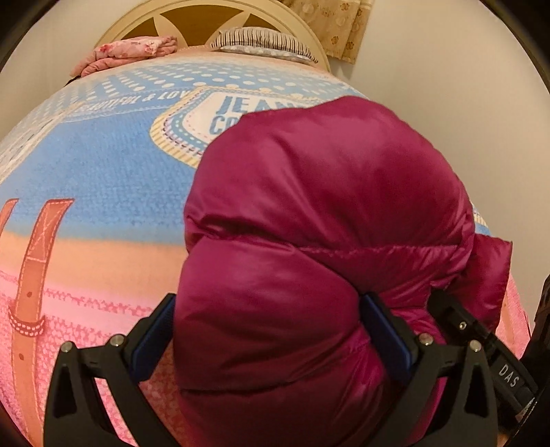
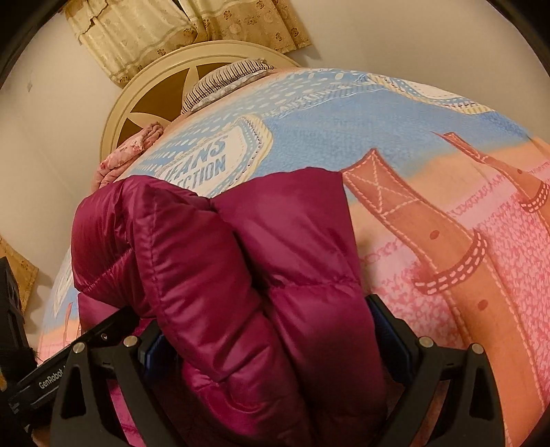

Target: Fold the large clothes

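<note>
A magenta puffer jacket (image 1: 319, 220) lies bunched and folded over itself on the bed. A thick padded fold of it fills the space between the blue-padded fingers of my left gripper (image 1: 271, 326), which is shut on it. In the right wrist view the same jacket (image 2: 213, 261) bulges up between the fingers of my right gripper (image 2: 271, 330), likewise shut on a thick fold. The right gripper's body (image 1: 481, 340) shows at the lower right of the left view, close beside the left one. Both sets of fingertips are hidden in the fabric.
The bed is covered by a printed sheet (image 1: 103, 172) in blue, orange and pink with belt motifs. At the headboard (image 2: 144, 103) lie a striped pillow (image 1: 264, 43) and a folded pink floral cloth (image 1: 127, 51). Cream walls and a patterned curtain (image 2: 165, 31) stand behind.
</note>
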Demonstrator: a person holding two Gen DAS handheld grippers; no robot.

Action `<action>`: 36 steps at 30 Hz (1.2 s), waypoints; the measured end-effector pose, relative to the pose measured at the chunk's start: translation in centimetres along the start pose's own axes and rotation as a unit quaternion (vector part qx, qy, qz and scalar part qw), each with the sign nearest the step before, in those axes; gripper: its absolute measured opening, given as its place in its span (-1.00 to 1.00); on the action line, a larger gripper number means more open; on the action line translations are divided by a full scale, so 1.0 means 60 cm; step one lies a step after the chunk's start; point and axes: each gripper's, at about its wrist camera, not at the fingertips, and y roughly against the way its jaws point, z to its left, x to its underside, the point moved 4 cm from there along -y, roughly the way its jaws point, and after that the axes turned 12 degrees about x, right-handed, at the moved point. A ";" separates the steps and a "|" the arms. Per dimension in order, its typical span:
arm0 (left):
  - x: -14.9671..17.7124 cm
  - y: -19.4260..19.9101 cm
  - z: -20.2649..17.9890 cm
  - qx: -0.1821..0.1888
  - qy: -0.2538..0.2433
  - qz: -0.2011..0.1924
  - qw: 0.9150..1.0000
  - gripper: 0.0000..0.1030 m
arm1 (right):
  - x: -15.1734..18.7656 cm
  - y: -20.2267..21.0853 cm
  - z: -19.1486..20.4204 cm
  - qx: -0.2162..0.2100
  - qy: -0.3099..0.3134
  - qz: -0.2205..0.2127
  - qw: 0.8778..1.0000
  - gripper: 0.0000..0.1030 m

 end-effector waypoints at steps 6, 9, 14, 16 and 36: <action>0.003 -0.007 0.007 0.012 0.011 0.008 1.000 1.00 | 0.002 -0.002 -0.001 0.004 0.002 0.003 1.000 0.90; 0.002 -0.011 0.007 0.007 0.009 0.010 1.000 1.00 | 0.002 -0.005 0.000 0.008 0.004 0.007 1.000 0.90; 0.001 -0.017 0.007 0.004 0.007 0.010 1.000 1.00 | 0.001 -0.007 0.004 0.016 0.010 0.009 1.000 0.90; 0.001 -0.017 0.005 0.005 0.007 0.009 1.000 1.00 | 0.001 -0.008 0.005 0.012 0.007 0.010 1.000 0.90; 0.010 -0.019 -0.003 0.003 0.003 0.010 1.000 1.00 | -0.002 -0.021 0.008 0.019 0.016 0.018 1.000 0.94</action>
